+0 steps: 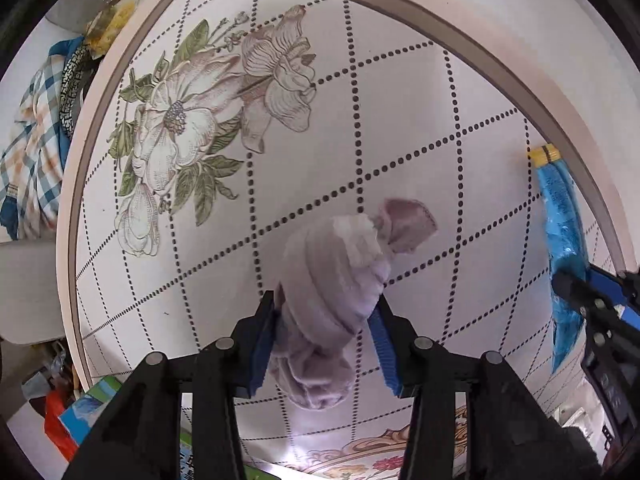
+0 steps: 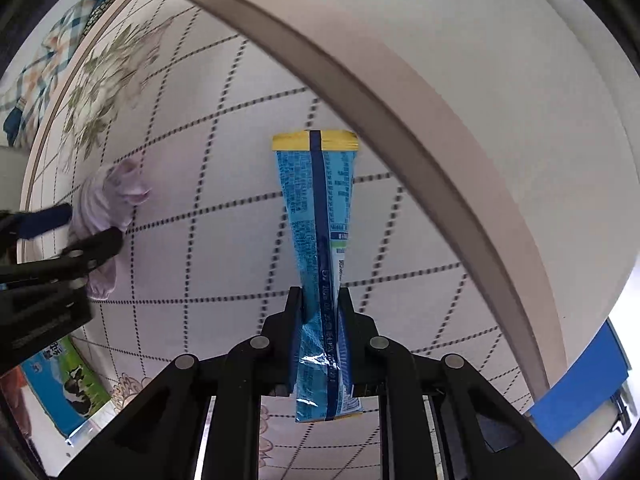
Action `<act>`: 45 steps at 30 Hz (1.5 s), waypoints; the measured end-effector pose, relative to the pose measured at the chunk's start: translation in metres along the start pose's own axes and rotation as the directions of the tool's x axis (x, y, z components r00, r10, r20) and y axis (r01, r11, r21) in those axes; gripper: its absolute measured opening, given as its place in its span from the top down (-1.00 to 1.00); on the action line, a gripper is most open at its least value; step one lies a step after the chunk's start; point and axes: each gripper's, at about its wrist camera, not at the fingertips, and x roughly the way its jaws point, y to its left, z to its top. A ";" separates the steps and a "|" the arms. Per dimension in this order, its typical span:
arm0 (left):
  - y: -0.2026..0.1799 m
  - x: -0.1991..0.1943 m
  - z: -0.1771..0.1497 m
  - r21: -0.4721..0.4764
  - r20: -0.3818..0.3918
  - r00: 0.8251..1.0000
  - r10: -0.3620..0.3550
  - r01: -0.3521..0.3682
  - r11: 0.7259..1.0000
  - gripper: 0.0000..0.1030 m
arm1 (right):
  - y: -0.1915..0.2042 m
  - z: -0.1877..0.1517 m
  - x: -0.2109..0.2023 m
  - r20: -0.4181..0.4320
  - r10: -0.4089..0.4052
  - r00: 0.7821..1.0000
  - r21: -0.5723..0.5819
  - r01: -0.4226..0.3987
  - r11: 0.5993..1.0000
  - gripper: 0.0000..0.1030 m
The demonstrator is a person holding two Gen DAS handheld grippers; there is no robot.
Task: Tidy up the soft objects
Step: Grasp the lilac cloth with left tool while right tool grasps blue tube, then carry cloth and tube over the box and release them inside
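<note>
- Long blue foil packet with yellow end [image 2: 320,216]: dense white print, too blurred to read.
- Blue-and-green carton with cow picture [image 2: 66,380], left of the packet: lettering illegible.

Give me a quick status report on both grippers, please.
Left gripper shut on lilac sock bundle. Right gripper shut on blue packet. Both over patterned table; nothing in the way.
</note>
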 end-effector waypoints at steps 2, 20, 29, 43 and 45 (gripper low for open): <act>0.000 -0.002 -0.001 -0.031 0.009 1.000 -0.015 0.016 0.999 0.22 | -0.003 0.005 -0.003 0.003 0.007 1.000 -0.004 -0.007 1.000 0.67; 0.067 -0.100 -0.160 -0.446 0.360 0.906 -0.223 0.377 0.812 0.30 | 0.071 -0.040 -0.106 0.104 0.164 0.981 -0.237 -0.136 0.962 0.71; 0.140 -0.139 -0.295 -0.590 0.468 0.873 -0.139 0.426 0.686 0.29 | 0.170 -0.116 -0.174 0.155 0.268 0.951 -0.431 -0.179 0.884 0.71; 0.229 -0.078 -0.429 -0.767 0.435 0.897 -0.084 0.418 0.486 0.29 | 0.334 -0.198 -0.144 0.087 0.239 0.967 -0.609 -0.138 0.781 0.72; 0.237 -0.062 -0.431 -0.771 0.437 0.893 -0.112 0.436 0.464 0.29 | 0.354 -0.198 -0.128 0.082 0.214 0.973 -0.614 -0.120 0.780 0.72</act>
